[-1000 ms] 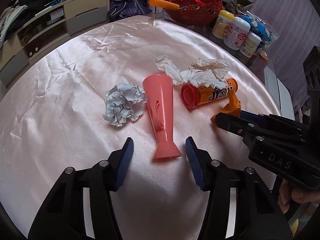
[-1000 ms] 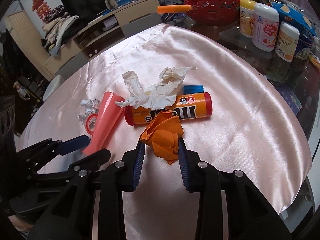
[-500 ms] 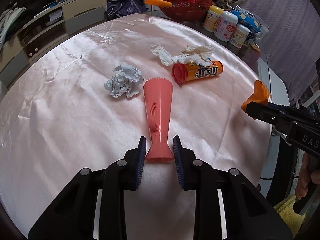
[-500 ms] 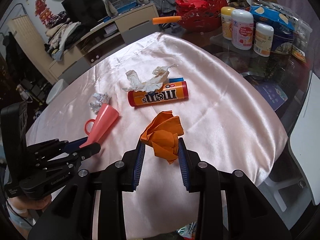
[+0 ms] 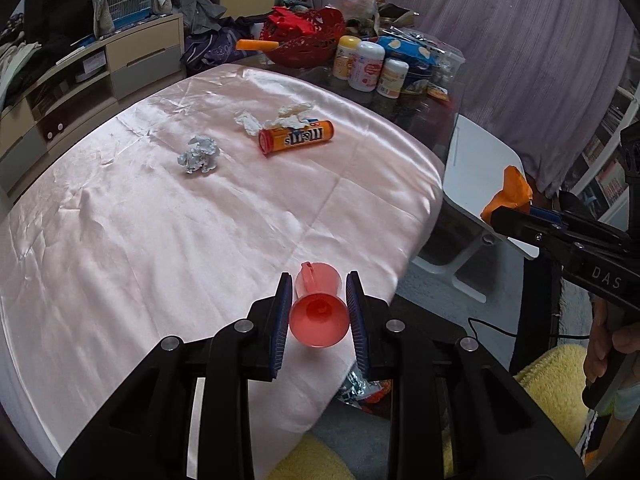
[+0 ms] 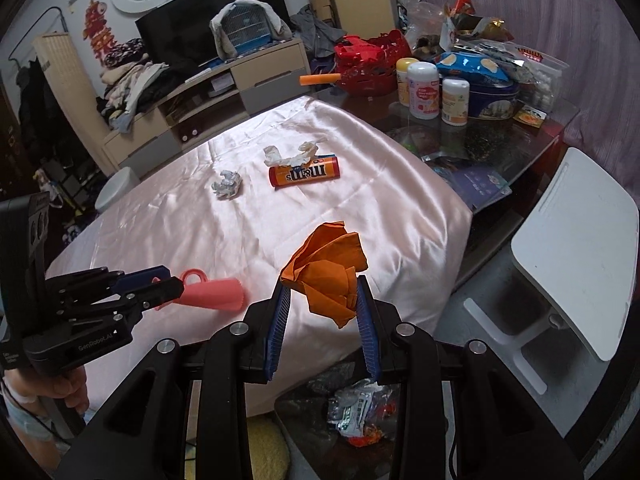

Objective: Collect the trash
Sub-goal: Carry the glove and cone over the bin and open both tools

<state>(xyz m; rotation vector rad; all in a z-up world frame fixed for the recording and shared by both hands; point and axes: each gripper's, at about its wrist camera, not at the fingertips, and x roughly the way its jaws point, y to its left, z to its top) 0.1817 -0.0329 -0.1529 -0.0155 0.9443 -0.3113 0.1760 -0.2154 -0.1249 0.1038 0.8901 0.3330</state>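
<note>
Now both tools are off the tabletop and each carries one piece of trash. The left tool (image 5: 318, 312) is clenched on the narrow stem of the pink plastic cup (image 5: 318, 314); the cup's base faces the camera at about 6 o'clock of the left view, over the near edge of the pink cloth (image 5: 160, 240). The right tool (image 6: 322, 312) grips the orange crumpled paper (image 6: 326, 270), which hangs just past the cloth edge, above a dark bin (image 6: 352, 412) on the floor that already has wrappers inside.

A second ago the cup lay flat on the cloth between open jaws, and the orange paper was down beside the candy tube. Since then the left tool has closed, and both hands have pulled back and risen towards the bin side. I judge the next step is to drop both pieces in.

Farther out, at about 11 o'clock, three pieces remain on the cloth: the grey paper ball (image 5: 199, 156), then the orange candy tube (image 5: 296, 142), with the white tissue (image 5: 276, 120) touching it behind.
</note>
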